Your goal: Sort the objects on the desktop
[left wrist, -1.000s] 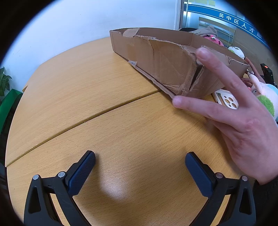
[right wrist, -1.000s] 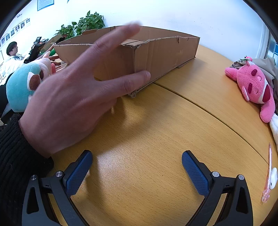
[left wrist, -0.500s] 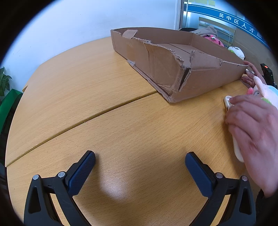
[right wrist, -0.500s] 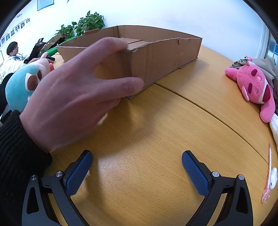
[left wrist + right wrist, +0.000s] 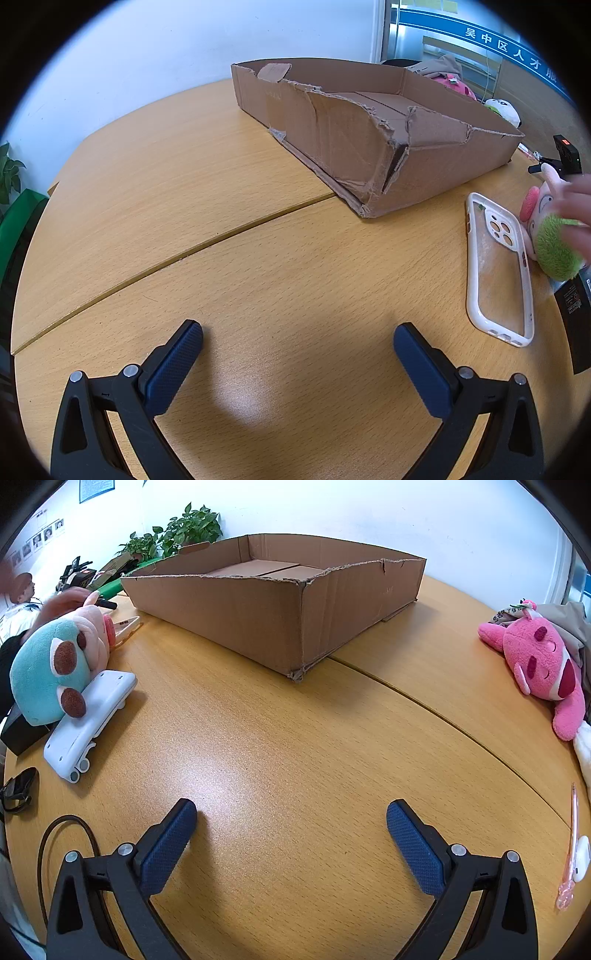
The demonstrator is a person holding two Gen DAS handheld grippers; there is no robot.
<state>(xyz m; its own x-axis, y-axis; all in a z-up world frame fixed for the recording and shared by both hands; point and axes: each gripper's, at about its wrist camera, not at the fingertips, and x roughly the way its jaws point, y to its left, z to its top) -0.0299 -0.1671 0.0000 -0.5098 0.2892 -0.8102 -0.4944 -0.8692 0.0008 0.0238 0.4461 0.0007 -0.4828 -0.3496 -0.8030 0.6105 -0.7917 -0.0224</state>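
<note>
A blurred hand (image 5: 576, 199) at the right edge of the left view partly covers the teal plush toy (image 5: 48, 672), and the pink plush toy (image 5: 535, 661) is cut off by the rim of the right view. The cardboard box (image 5: 258, 620) shows only its bare bottom. The left claw (image 5: 297, 350) and right claw (image 5: 291, 827) are both wide open, holding nothing, over bare counter (image 5: 295, 746). A white phone case (image 5: 498, 269) lies just beside the teal toy.
</note>
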